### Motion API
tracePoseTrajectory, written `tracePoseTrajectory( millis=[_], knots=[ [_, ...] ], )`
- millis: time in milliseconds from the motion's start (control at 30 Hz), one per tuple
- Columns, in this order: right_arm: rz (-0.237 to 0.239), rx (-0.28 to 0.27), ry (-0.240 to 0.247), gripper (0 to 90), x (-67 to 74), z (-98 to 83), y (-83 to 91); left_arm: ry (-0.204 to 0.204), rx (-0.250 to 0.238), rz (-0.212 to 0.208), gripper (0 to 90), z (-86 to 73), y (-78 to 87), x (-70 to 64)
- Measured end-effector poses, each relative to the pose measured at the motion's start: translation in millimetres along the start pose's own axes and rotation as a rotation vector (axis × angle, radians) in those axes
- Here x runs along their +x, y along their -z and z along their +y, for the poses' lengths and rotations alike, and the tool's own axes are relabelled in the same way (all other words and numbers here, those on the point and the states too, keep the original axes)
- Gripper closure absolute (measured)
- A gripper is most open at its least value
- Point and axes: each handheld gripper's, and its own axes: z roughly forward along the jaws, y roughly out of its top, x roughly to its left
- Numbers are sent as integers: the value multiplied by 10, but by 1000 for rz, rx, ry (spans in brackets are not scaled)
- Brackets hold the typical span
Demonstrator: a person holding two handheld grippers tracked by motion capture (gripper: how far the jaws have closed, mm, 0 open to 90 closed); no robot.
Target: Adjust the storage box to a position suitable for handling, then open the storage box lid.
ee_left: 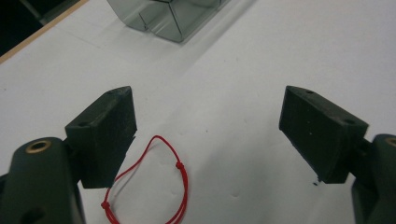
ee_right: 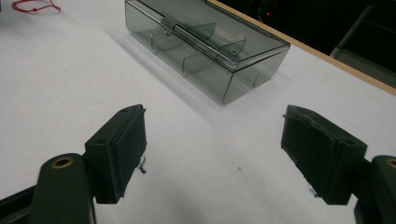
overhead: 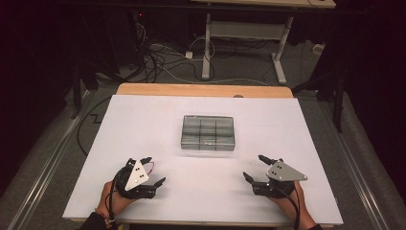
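From the high view, a clear plastic box [overhead: 208,132] sat shut at the centre of the white counter [overhead: 143,124], its long axis running from 9 to 3 o'clock, with dividers splitting it into small compartments. The left hand-held gripper [overhead: 152,169] rested at about 7 o'clock from the box, and the right hand-held gripper [overhead: 254,166] at about 5 o'clock, both well apart from it. Each was held in a hand, with the jaws spread wide and nothing between them.

The left gripper view [ee_left: 208,130] brought out what the high view barely hinted at: a loop of red cord [ee_left: 154,186] lay on the counter near the lower jaw, with two small knots along it. Only a corner of the box [ee_left: 168,16] appeared at 12 o'clock there.

The right gripper view [ee_right: 212,149] showed the box [ee_right: 205,46] in full at 12 o'clock, its lid closed and a hinge or latch visible on the near long side. The red cord [ee_right: 35,5] lay far off at 10 o'clock.

The counter's wooden edge [overhead: 201,89] showed at its far side. Beyond it, the room was dark, with tangled cables [overhead: 158,60] on the floor and the legs of another table [overhead: 207,45].
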Motion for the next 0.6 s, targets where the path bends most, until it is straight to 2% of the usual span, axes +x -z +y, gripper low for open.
tracePoseTrajectory(
  millis=[333, 600],
  knots=[
    [-2, 4, 11, 230, -9, 17, -51, 7, 1, -2, 186, -17, 22, -3],
    [12, 30, 14, 241, 20, 20, -98, 4, 14, -5, 186, -24, 21, -16]
  ],
)
